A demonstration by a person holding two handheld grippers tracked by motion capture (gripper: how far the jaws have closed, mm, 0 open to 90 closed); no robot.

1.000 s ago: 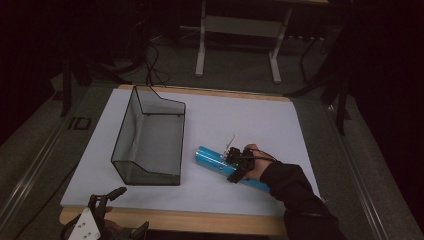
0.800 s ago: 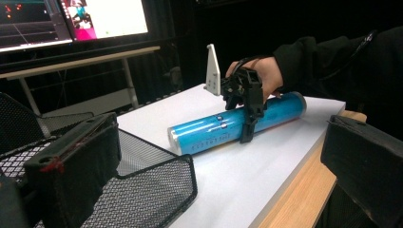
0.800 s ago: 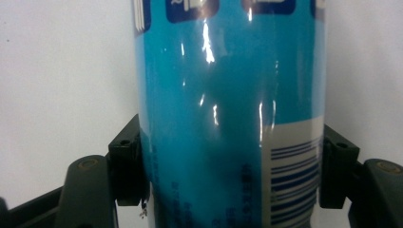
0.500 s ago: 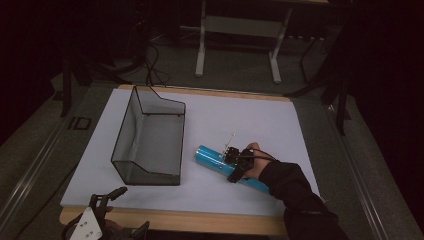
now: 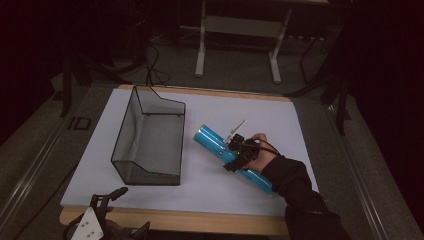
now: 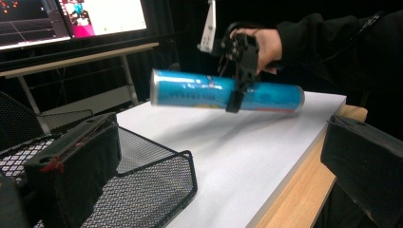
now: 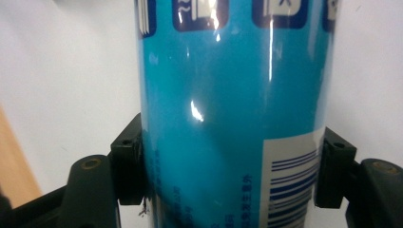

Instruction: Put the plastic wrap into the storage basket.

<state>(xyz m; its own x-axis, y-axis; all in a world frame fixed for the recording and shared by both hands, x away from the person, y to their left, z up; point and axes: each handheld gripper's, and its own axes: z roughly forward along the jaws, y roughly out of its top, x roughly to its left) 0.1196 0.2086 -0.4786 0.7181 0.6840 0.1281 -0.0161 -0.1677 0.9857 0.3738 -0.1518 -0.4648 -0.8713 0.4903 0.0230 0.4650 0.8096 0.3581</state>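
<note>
On the white board, at about four o'clock from centre, my right gripper point(image 5: 236, 156) clamps the blue can point(image 5: 220, 146).
Its jaws press both sides of the can, which lies sideways beside the wire basket point(image 5: 150, 172). My left gripper point(image 5: 102, 220) hangs at seven o'clock, jaws wide apart, holding nothing.

Dim lab or test room, wooden bench w/ white board point(image 5: 280, 120) on top, metal-legged desk point(image 5: 240, 25) behind, cables point(image 5: 150, 55) trailing across grey floor, lit computer monitors point(image 6: 107, 16) w/ graphics on a 2nd desk, dark surroundings
</note>
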